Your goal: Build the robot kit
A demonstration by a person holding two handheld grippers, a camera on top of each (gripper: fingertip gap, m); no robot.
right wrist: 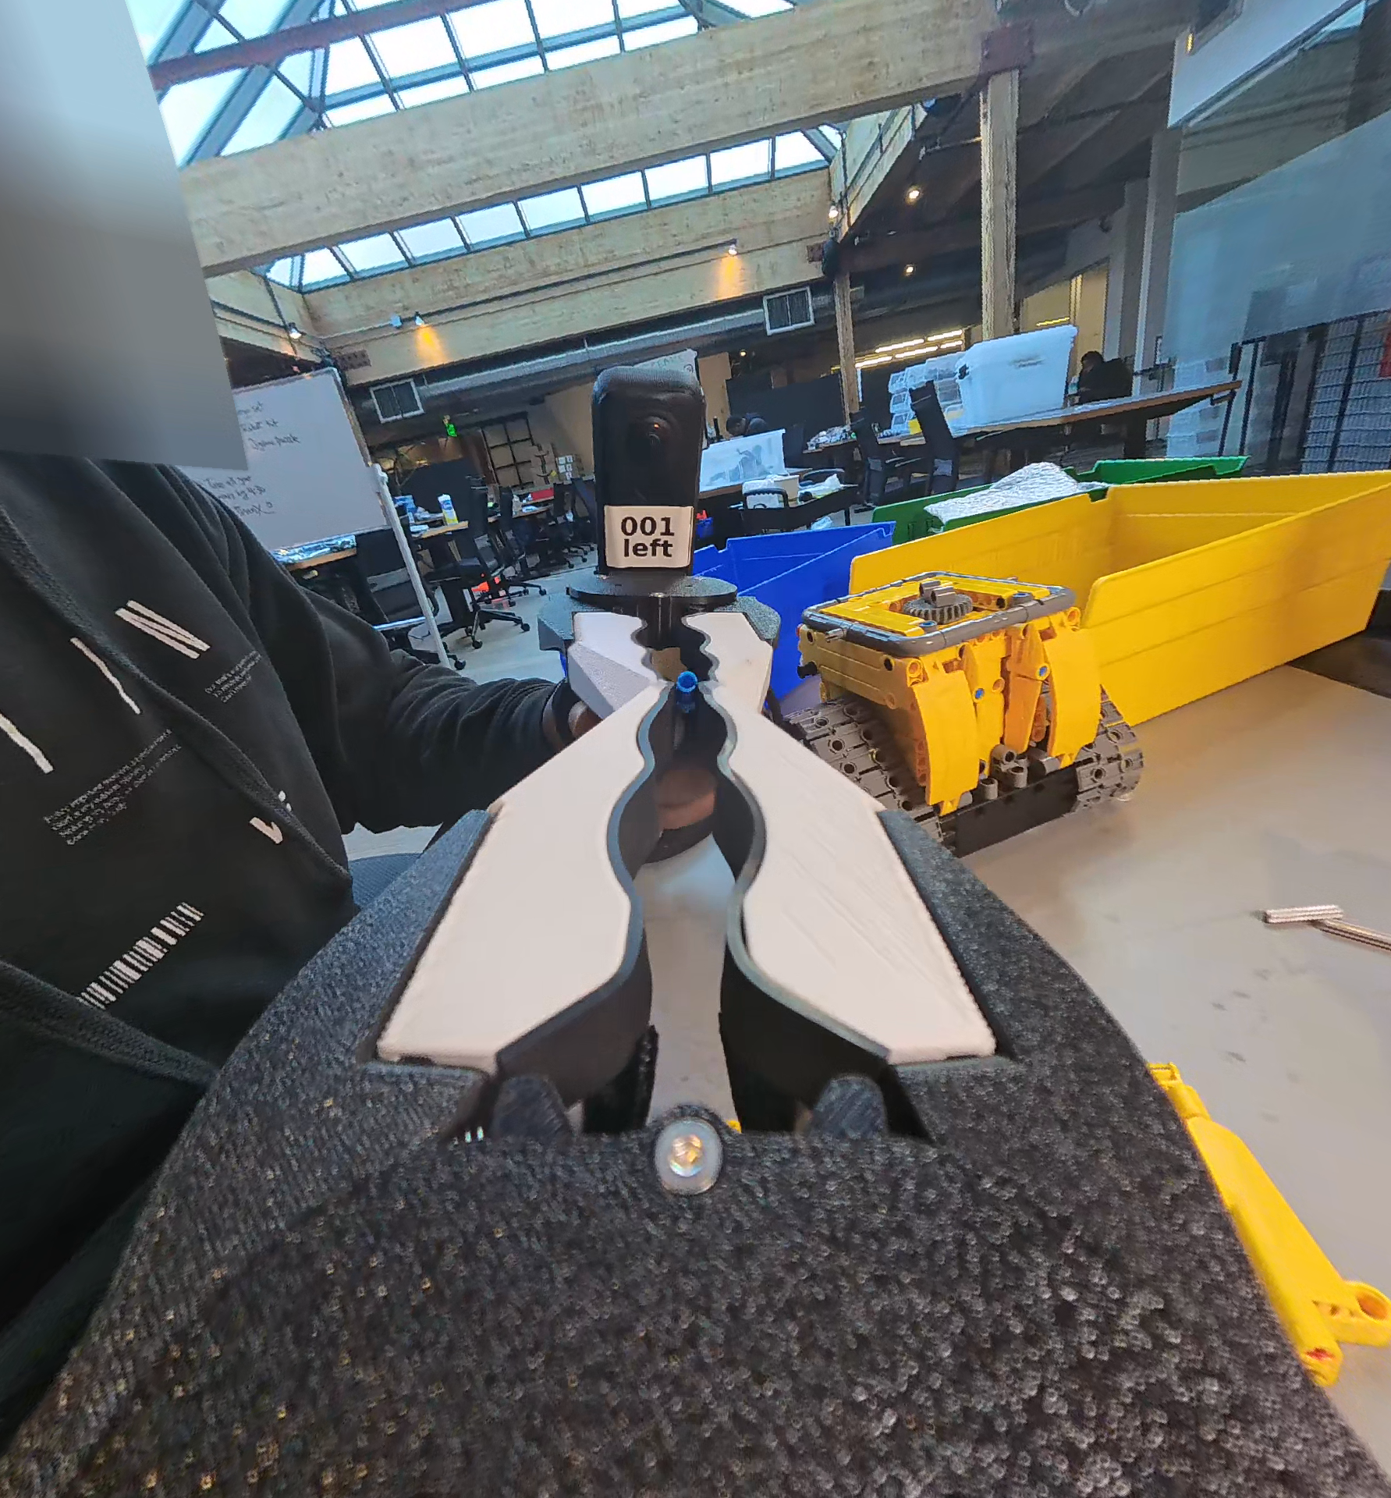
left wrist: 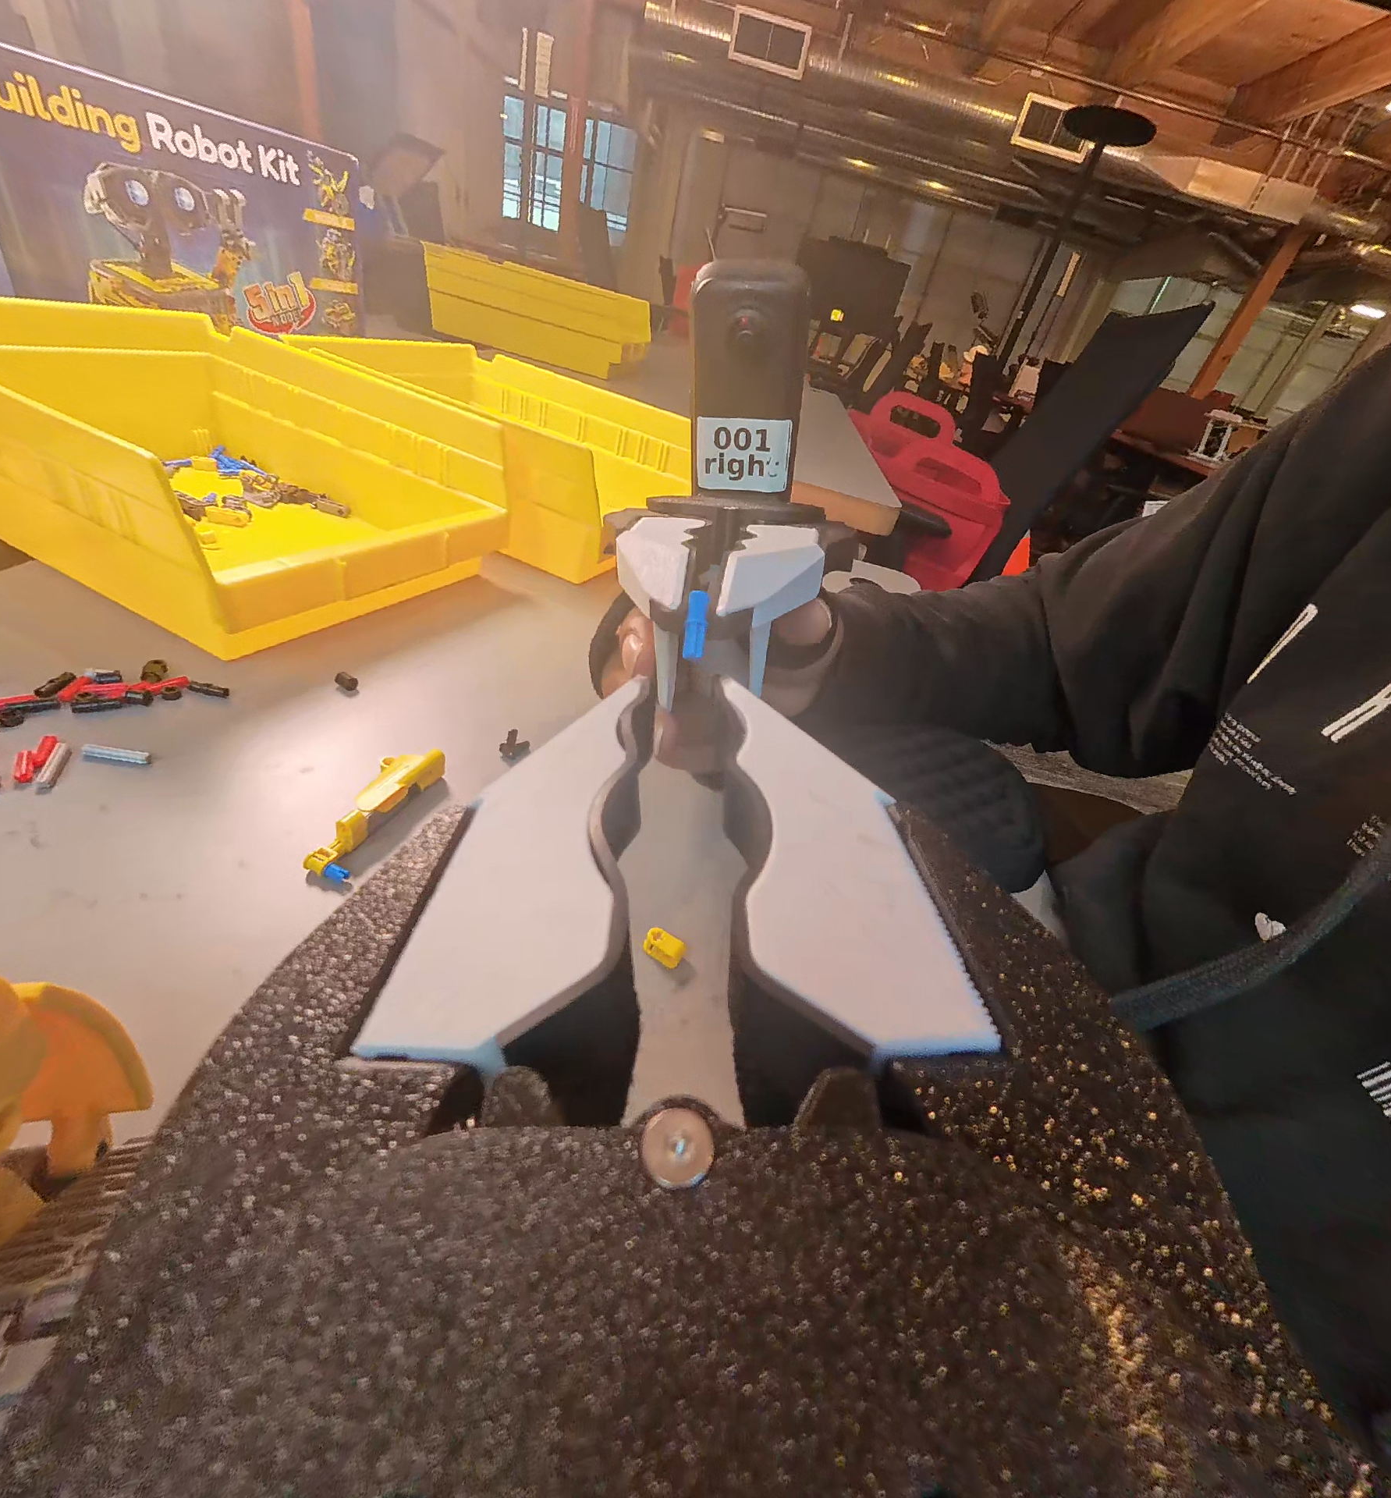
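My right gripper [right wrist: 685, 691] is shut on a small blue pin [right wrist: 684, 689], which stands upright between its fingertips. In the left wrist view the same pin [left wrist: 696, 624] shows in the right gripper [left wrist: 712, 673], which faces the camera tip to tip. My left gripper [left wrist: 685, 689] is open with nothing between its pads, and its tips stand on either side of the right gripper's tips. In the right wrist view the left gripper's fingers [right wrist: 611, 673] stand just behind the pin. Both grippers are held above the grey table [left wrist: 189, 851].
Yellow bins [left wrist: 311, 551], one holding small parts, and a kit box [left wrist: 149, 186] stand at the back left. Loose red, black and grey pieces [left wrist: 68, 697], a yellow assembly [left wrist: 376, 802] and a small yellow piece [left wrist: 663, 947] lie on the table. A yellow tracked model [right wrist: 967, 697], grey axles [right wrist: 1340, 928] and a yellow beam [right wrist: 1275, 1232] lie on the right. Less than 4 cm separates the two grippers' tips. From either gripper's tips it is about 12 cm to the small yellow piece [left wrist: 663, 947].
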